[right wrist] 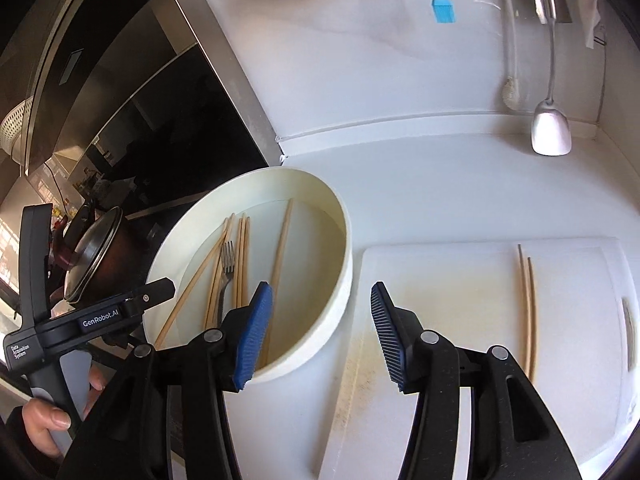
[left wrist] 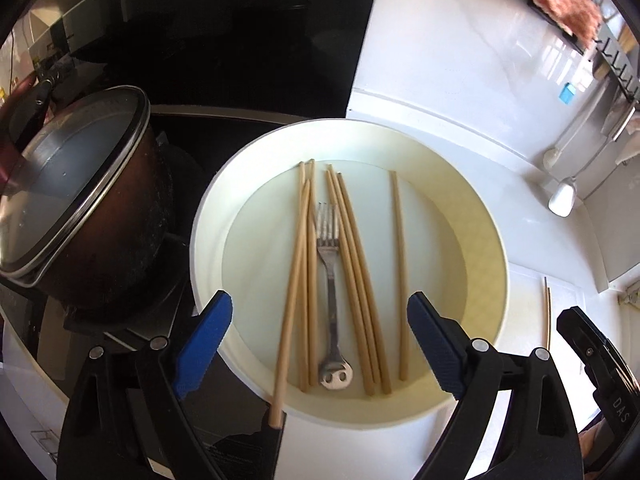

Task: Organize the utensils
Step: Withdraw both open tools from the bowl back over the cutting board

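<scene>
Pot (left wrist: 92, 200): dark, glass-lidded, on the black hob at far left; touching nothing in play.
Left gripper (left wrist: 320, 344): jaws wide apart, empty, hovering above the near rim of the bowl.
Bowl (left wrist: 484, 264): wide, shallow, cream, on the white counter beside the hob.
Chopsticks (left wrist: 352, 280): about eight pale wooden sticks lying lengthwise in the bowl, mostly bunched; one overhangs the near rim, one lies apart to the right.
Fork (left wrist: 331, 276): metal, among the sticks, tines pointing away.
Handling: the sticks look light, stiff and smooth, likely to roll or slip; best pinched mid-length, one or two together. The fork is heavier; take its handle.
Right gripper (right wrist: 322, 332): jaws partly apart, empty, between bowl and board.
Board (right wrist: 452, 280): white, right of the bowl.
Sorted pair (right wrist: 528, 312): two chopsticks side by side on the board.
</scene>
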Available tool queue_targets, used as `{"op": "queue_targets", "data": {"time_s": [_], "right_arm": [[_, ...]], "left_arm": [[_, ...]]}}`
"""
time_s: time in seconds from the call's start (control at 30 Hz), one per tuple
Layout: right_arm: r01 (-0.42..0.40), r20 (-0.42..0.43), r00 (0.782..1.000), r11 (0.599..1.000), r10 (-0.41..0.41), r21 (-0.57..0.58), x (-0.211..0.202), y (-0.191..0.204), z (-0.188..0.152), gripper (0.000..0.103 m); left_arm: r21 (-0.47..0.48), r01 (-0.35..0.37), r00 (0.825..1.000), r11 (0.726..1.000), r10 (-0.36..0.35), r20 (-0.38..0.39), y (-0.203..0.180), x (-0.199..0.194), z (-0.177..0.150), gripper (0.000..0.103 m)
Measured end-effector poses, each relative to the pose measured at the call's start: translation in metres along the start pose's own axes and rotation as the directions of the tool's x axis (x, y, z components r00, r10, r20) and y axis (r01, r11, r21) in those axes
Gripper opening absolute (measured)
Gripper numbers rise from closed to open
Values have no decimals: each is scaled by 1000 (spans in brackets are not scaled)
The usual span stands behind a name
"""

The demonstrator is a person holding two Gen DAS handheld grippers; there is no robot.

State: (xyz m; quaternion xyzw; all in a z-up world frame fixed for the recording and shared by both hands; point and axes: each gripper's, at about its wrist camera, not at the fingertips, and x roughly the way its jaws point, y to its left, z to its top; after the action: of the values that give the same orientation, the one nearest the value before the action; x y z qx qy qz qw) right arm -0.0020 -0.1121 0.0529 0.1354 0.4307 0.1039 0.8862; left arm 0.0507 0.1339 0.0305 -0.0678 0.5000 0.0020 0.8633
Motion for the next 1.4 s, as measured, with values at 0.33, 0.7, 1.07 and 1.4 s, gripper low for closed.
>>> {"op": "queue_targets", "data": {"time_s": [0.33,0.7,1.07,1.4], "right_arm": [[31,54,998,999,-31,8,-67,-53,-28,52],[74,75,994,997,-74,-2,-124,-123,-58,53],[42,40,998,999,-41,-24,-129,-163,-69,54],[130,35,991,991,-132,32,-103,-163,-71,55]], "left_arm": [[58,23,999,998,-25,35,-75,-38,-39,88],[99,11,998,995,-17,60,-163,-67,-96,90],[136,-34,999,990,31,27,-214,-69,-126,91],[209,6,1000,978,-10,19,-223,-45,-114,92]]}}
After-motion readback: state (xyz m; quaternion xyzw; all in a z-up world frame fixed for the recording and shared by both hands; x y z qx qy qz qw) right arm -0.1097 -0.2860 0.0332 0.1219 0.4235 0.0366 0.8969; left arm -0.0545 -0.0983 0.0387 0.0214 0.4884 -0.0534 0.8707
